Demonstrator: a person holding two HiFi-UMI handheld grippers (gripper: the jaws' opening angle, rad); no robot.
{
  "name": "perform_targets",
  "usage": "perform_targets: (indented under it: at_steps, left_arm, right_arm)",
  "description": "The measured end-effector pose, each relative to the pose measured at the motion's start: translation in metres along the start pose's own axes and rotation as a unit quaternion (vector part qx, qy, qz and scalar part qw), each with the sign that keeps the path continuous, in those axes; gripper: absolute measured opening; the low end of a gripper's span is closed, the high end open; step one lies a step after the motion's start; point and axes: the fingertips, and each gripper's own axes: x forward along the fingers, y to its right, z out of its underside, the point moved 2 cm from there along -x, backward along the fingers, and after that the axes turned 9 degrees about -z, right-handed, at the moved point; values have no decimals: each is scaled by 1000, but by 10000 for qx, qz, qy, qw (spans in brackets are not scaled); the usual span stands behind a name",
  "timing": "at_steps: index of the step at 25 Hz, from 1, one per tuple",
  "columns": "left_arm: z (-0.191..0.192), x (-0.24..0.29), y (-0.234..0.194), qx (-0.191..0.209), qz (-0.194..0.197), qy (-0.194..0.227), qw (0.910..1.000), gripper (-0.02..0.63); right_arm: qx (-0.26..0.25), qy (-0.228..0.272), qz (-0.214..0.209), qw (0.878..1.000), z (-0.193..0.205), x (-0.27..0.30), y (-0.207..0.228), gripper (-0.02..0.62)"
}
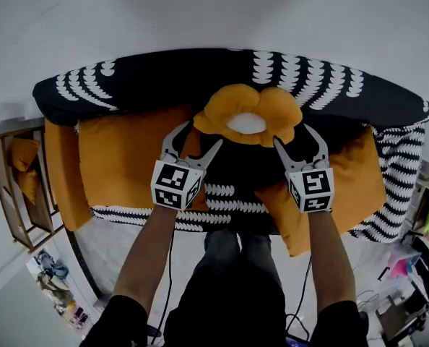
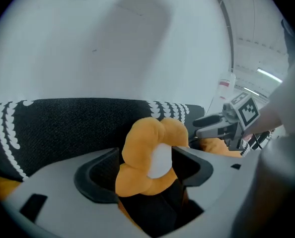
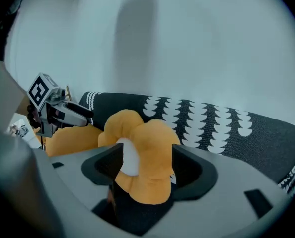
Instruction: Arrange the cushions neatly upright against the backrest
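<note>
An orange flower-shaped cushion (image 1: pixel 248 114) with a white centre stands upright against the black, white-patterned backrest (image 1: pixel 164 74) at the sofa's middle. My left gripper (image 1: pixel 201 136) is open just below the flower's left petals. My right gripper (image 1: pixel 292 136) is open below its right petals. In the left gripper view the flower cushion (image 2: pixel 146 155) shows beyond the wide jaws of the left gripper (image 2: pixel 143 171), with the right gripper (image 2: pixel 221 126) off to the right. In the right gripper view the flower cushion (image 3: pixel 143 155) stands beyond the parted jaws of the right gripper (image 3: pixel 147 171).
A large orange square cushion (image 1: pixel 128 157) leans on the backrest at the left, with another orange cushion (image 1: pixel 58 172) at the left arm. A third orange cushion (image 1: pixel 348 190) lies tilted at the right. A wooden shelf (image 1: pixel 9 194) stands left of the sofa; clutter (image 1: pixel 417 259) lies on the floor at the right.
</note>
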Motion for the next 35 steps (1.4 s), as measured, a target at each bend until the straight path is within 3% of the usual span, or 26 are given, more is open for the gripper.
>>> perform_targets:
  at_steps: [8,13,18,28,31,35]
  left_arm:
    - [5,-65,16,-2,226,47,9997,334]
    - [-6,-123,29,-4,344,187,9992,325]
    - [3,-160,57,-22,502,102,9987,319]
    - [23,-202,178,-101,796,111,9967,313]
    - [26,-212,232,-85,746,271,9968,307]
    - [34,-232,313,-408,760,463,9952,307]
  right_arm:
    - [-138,104,168,9997,-4,-52,-60,308]
    - [47,537,277,9982,-9,-109,-100,301]
    - [265,719,412,9962,11,-163,-122,290]
    - [653,1166,682,9887,69,-287,-123,282]
    - [572,1348,657,9870,90,-343,-116,278]
    - [531,1482,767,9845,130,-423,-97,273]
